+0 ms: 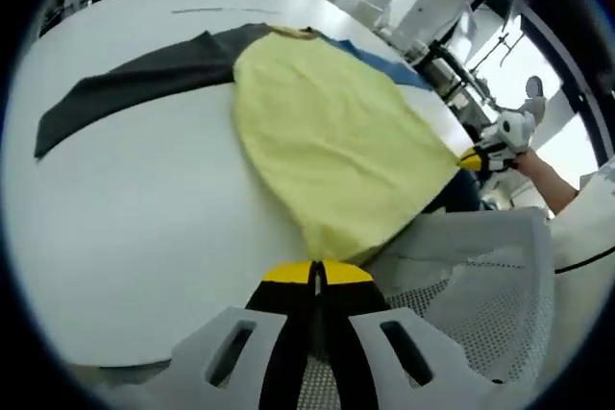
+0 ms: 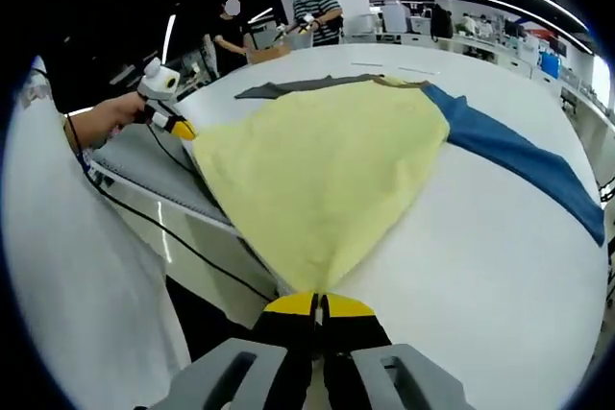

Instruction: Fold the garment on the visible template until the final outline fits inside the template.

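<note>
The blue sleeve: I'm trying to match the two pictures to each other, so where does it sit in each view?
Left gripper view: the blue sleeve peeks out as a narrow strip at upper centre-right, along the far edge of the yellow garment body.
Right gripper view: the sleeve runs from upper centre down to the right edge across the white table.
Shared landmark: the yellow garment body, beside the sleeve in both.

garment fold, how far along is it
Early stage. Done: each gripper has shut on a hem corner of the yellow fabric garment body, the left gripper on one, the right gripper on the other. In hand: the hem is pulled taut past the white table edge. Left: the dark grey sleeve and blue sleeve lie spread out, unfolded.
</note>
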Available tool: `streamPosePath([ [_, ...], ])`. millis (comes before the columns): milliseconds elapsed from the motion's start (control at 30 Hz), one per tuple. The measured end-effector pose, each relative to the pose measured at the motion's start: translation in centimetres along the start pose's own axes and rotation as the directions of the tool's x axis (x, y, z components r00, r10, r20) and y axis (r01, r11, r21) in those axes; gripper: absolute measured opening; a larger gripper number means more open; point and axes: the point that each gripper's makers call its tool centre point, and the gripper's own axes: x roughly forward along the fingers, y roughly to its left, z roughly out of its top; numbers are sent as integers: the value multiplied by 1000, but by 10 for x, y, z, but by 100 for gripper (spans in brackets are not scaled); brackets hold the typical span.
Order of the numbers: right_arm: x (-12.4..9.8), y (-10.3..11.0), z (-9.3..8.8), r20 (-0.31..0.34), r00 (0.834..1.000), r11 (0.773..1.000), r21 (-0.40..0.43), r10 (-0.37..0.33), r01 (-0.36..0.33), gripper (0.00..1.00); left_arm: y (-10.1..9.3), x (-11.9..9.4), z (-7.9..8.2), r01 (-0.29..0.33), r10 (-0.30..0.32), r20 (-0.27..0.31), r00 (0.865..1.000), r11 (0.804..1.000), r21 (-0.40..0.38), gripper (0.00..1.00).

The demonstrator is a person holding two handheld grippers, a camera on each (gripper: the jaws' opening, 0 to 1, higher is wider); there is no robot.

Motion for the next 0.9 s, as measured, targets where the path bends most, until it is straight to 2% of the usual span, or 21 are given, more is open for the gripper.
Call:
streamPosePath([
  [300, 1, 0, -5, -7, 1000, 1000, 8, -6, 6, 0, 7, 8, -12, 14, -15, -32, 999, 999, -38, 0],
  [567, -1, 0, -10, -20, 1000, 1000, 10, -13, 13, 0, 10, 8, -17, 4, -5, -53, 999, 1000, -26, 0],
  [767, -5, -3, -9, -11, 1000, 1000, 15, -23, 23, 3, 6, 3, -17, 11, -13, -41, 999, 999, -43, 0],
  [900, -10, -8, -6, -6, 999, 999, 22, -36, 36, 5, 6, -3, -11, 3, -4, -23, 1000, 999, -43, 0],
])
